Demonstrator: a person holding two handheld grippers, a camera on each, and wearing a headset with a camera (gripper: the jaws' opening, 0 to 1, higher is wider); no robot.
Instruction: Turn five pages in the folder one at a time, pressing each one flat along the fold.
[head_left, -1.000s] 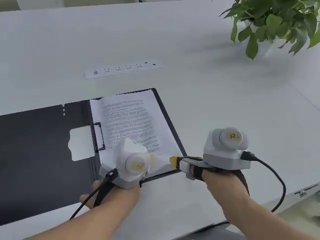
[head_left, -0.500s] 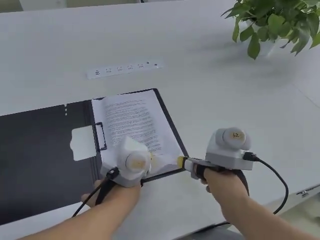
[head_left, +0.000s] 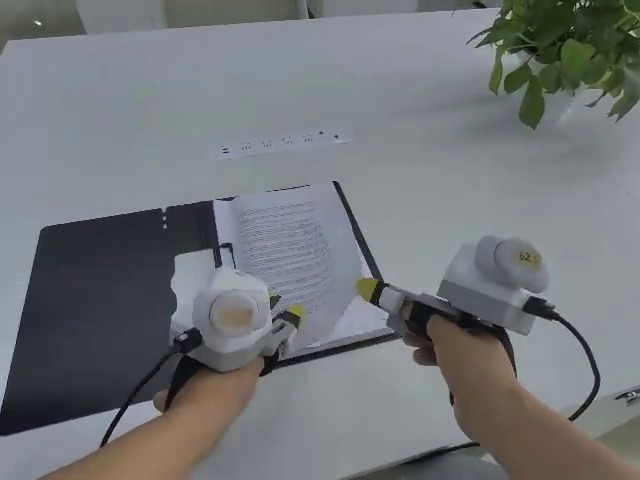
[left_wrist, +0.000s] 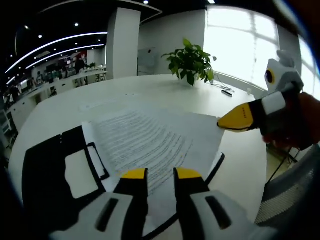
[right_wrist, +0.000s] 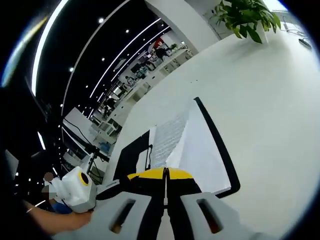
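- Black hinged folder (head_left: 100, 300) lies open and flat on the white tabletop (head_left: 450, 150), near the person; we see its printed white top page (head_left: 290, 250) on the right half.
- Left gripper (head_left: 290, 318): yellow-tipped jaws slightly apart with a narrow gap, nothing between them. It sits low over the page's near end, close to the fold.
- Right gripper (head_left: 370, 291): jaws pressed together at the page's right edge, and we read it as pinching that edge.
- That edge is raised off the white sheet beneath; the fold side stays down.
- Beyond the folder lies a white power strip (head_left: 280, 145). A green leafy plant (head_left: 565, 50) stands at the far right, well apart from the folder.
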